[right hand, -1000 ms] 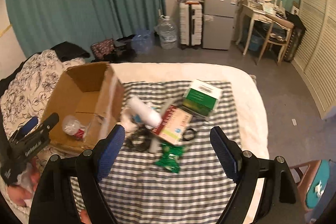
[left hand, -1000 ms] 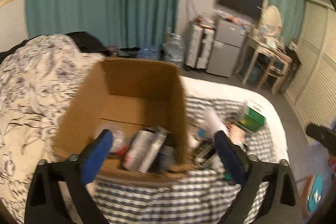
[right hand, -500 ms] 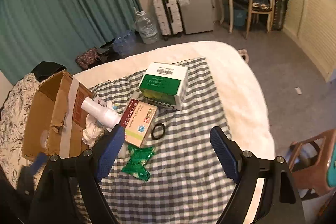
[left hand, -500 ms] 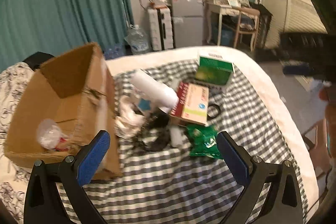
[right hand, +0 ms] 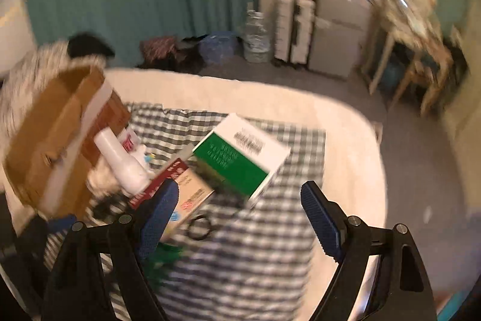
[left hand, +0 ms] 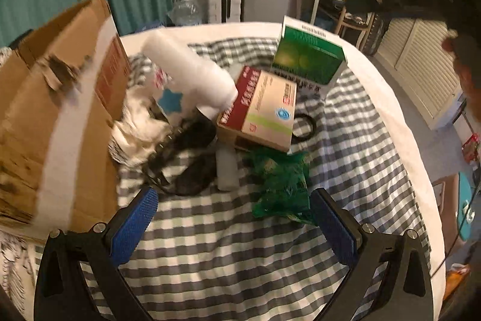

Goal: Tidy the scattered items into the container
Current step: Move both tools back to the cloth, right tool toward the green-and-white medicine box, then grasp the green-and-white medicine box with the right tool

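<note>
With both sets of jaws wide and empty, the left gripper [left hand: 234, 218] is being aimed at the green packet [left hand: 282, 185] and the right gripper [right hand: 237, 215] at the green box [right hand: 240, 158], both lying beside the cardboard box [left hand: 54, 116], so a closing pinch is judged to be needed next.

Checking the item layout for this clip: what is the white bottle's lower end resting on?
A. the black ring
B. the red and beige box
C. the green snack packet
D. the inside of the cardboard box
B: in the left wrist view the white bottle slants down, its lower end on the red and beige box, beside the cardboard box.
</note>
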`<state>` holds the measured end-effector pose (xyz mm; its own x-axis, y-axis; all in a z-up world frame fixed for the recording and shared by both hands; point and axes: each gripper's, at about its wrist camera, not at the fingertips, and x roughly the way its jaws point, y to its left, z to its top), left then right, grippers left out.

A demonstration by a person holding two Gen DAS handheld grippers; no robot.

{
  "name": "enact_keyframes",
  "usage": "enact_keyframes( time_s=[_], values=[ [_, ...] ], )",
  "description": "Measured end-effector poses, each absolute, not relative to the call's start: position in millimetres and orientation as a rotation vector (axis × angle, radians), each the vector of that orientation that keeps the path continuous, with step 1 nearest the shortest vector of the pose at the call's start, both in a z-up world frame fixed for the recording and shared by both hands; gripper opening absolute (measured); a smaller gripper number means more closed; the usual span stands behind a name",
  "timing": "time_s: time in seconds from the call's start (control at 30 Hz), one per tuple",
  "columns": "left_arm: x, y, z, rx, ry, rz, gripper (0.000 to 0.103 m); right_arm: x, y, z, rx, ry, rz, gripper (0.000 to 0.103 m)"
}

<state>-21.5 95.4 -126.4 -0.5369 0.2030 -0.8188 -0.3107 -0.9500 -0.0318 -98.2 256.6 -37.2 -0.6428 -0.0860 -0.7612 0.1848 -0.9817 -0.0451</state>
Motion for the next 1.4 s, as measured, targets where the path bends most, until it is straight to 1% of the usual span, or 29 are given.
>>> enact_keyframes(
  time_s=[0.13,0.27,0.3,0.37,0.47,0.53,0.57,0.63,0.87,0.93,1.0,1.13,1.2,1.27,1.4],
  values=[
    [-23.1,101.0,-127.5,-1.307,0.170,2.503,0.103,-122.9,240.4,-47.2,1.281,0.407,-2.537,0.084],
    [-30.1,100.6,-130.7,-1.323,0.145,2.512,0.103,-144.8,215.1,-69.2,1.320,0.702,-2.405,0.084],
    [-32.1,99.7,-133.0,-1.336,0.132,2.508,0.103,-147.7,212.7,-72.4,1.313,0.749,-2.400,0.084],
    [-35.7,99.1,-138.6,-1.366,0.121,2.502,0.103,-157.2,207.6,-82.4,1.303,0.845,-2.384,0.087],
    [-38.1,100.7,-145.9,-1.390,0.134,2.495,0.103,-172.3,206.5,-102.4,1.370,0.873,-2.329,0.087],
    [-37.9,102.8,-149.2,-1.392,0.152,2.492,0.103,-178.6,207.2,-113.6,1.405,0.853,-2.302,0.087],
    [-37.6,104.0,-150.5,-1.392,0.161,2.488,0.103,-182.1,208.0,-120.1,1.416,0.847,-2.311,0.091],
    [-36.9,106.3,-152.9,-1.392,0.180,2.481,0.103,-184.3,210.3,-125.6,1.394,0.868,-2.345,0.094],
    [-32.9,107.8,-152.9,-1.384,0.219,2.475,0.103,-193.1,210.7,-128.2,1.401,0.849,-2.433,0.100],
    [-32.3,105.6,-151.9,-1.378,0.213,2.476,0.103,-193.0,207.2,-129.9,1.408,0.911,-2.456,0.103],
    [-33.1,103.9,-152.4,-1.385,0.212,2.472,0.103,-196.0,202.9,-135.1,1.413,0.979,-2.456,0.103],
    [-32.8,102.6,-155.4,-1.387,0.240,2.478,0.103,-200.2,204.0,-147.7,1.476,0.981,-2.451,0.103],
    [-33.4,104.8,-154.8,-1.371,0.241,2.483,0.103,-198.2,201.4,-146.3,1.453,0.958,-2.496,0.103],
    [-35.0,101.8,-154.0,-1.363,0.221,2.486,0.103,-196.1,201.7,-142.4,1.459,0.908,-2.527,0.099],
    [-38.4,98.0,-153.8,-1.367,0.193,2.495,0.103,-185.7,205.8,-137.3,1.469,0.866,-2.540,0.096]
  ],
)
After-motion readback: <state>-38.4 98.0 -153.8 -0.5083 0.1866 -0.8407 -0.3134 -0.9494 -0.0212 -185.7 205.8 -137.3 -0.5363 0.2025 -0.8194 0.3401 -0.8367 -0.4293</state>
